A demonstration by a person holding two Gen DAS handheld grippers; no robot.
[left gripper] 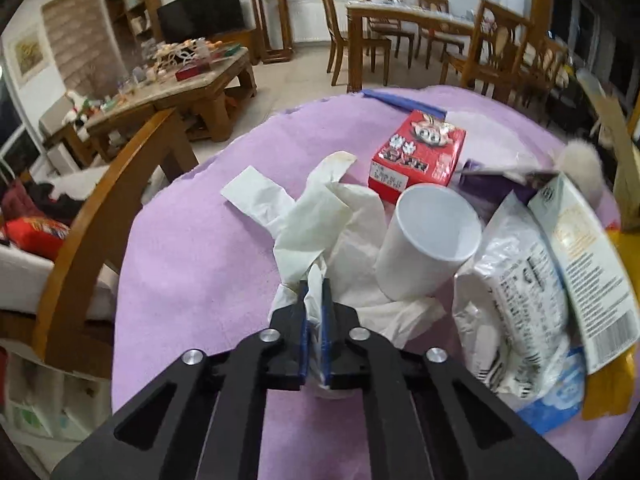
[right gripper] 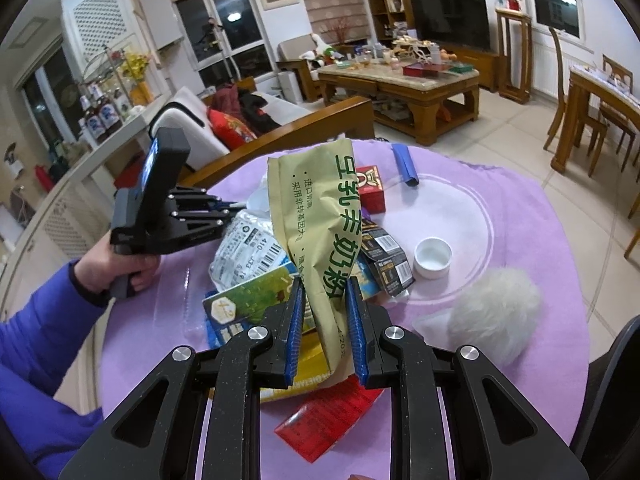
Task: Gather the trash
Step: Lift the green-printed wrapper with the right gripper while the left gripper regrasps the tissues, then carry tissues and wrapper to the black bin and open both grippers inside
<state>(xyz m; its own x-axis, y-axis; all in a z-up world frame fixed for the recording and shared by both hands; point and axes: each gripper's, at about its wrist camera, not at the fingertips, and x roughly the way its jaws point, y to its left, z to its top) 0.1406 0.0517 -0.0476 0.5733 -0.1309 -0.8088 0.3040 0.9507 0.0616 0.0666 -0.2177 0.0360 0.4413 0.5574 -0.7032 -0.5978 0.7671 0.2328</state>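
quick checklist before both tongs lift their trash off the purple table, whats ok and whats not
1. Left tongs shut on the crumpled tissue: ok.
2. Right tongs clamped on the olive bag: ok.
3. White cup clear of the tissue: not ok, it lies on its side on the paper and may roll.
4. Red box free of the tissue: cannot tell, their edges sit close.
5. Olive bag free of the wrappers around it: cannot tell.
6. Bin to drop into: cannot tell, none in view.
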